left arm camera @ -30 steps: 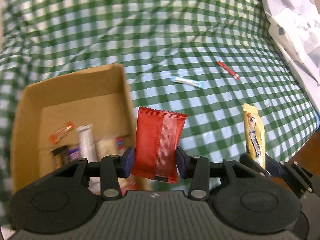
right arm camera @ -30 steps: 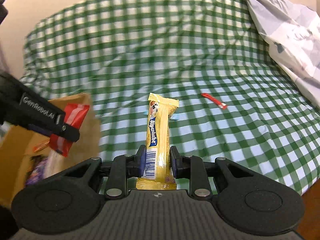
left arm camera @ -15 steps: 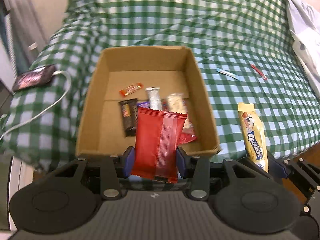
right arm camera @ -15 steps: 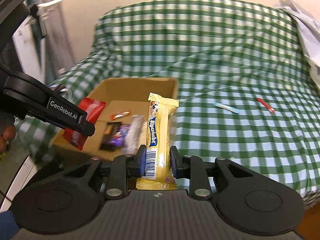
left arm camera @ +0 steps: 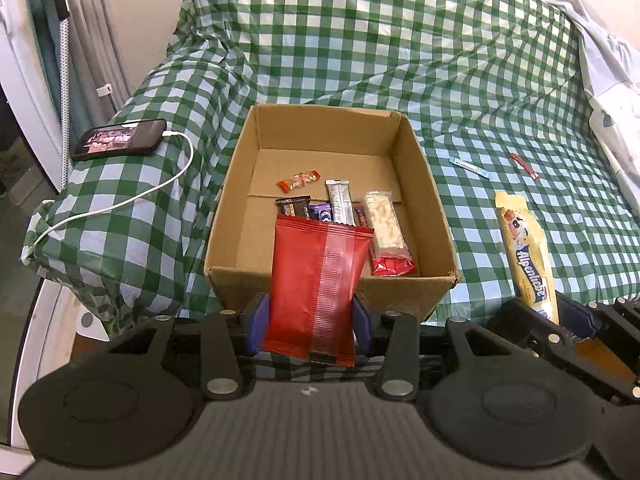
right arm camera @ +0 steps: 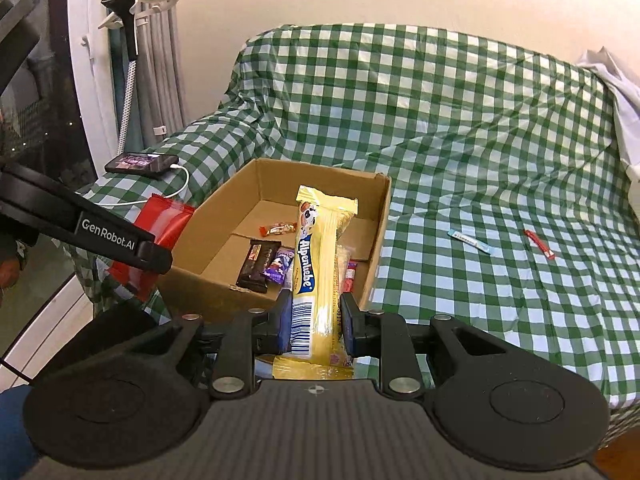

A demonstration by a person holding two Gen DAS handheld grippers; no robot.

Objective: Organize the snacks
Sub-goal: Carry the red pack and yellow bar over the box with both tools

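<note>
My left gripper [left arm camera: 308,322] is shut on a red snack packet [left arm camera: 318,280] and holds it upright just in front of the near wall of an open cardboard box [left arm camera: 432,196]. The box holds several snack bars. My right gripper [right arm camera: 314,326] is shut on a yellow Alpenliebe packet [right arm camera: 320,264], held upright before the box's [right arm camera: 224,208] near right corner. The yellow packet [left arm camera: 526,256] also shows at the right of the left wrist view. The left gripper's arm [right arm camera: 100,236] and red packet [right arm camera: 160,232] show at the left of the right wrist view.
A green checked cloth [left arm camera: 400,48] covers the surface. A blue stick sachet [left arm camera: 468,167] and a red stick sachet [left arm camera: 525,165] lie on it right of the box. A phone [left arm camera: 120,139] on a white cable lies at the left edge. White fabric [left arm camera: 612,80] is at far right.
Both grippers have pulled back and swung left with their packets held. The box went from the left edge of view to the centre; the phone and the cloth's left edge came into sight.
</note>
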